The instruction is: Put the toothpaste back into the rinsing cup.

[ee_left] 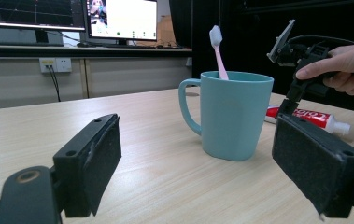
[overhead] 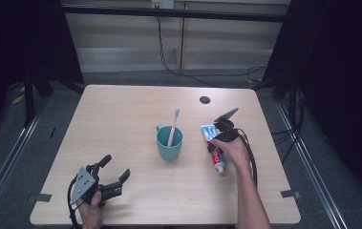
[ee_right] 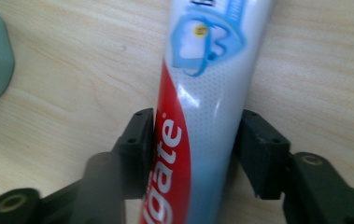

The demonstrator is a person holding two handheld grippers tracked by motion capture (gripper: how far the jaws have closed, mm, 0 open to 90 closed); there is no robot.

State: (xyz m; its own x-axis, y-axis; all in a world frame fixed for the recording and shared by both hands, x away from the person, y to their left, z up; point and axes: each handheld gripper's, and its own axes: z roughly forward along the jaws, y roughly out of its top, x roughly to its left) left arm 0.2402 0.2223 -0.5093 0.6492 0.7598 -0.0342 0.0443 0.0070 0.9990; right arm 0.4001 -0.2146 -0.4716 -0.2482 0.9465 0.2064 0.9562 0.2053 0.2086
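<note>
On the wooden table point(overhead: 135, 107), right gripper point(ee_right: 194, 144) jaws clamp the toothpaste tube point(ee_right: 202, 93); left gripper point(ee_left: 202, 172) gapes empty.

A teal mug point(overhead: 169, 143) stands mid-counter point(overhead: 121, 119), a pink toothbrush point(overhead: 173, 125) upright in it (bristles up). A small dark hole point(overhead: 205, 100) marks the counter at one o'clock from the mug. Two monitors point(ee_left: 72, 16) sit beyond.

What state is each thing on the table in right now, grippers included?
Toothpaste tube: lying flat on the table, cap on, between the right gripper's jaws.
Right gripper: pointing down, jaws closed on the tube's sides.
Left gripper: open, holding nothing, low over the table.
Mug: upright, handle toward the table's far side.
Toothbrush: standing in the mug, bristle end up.
</note>
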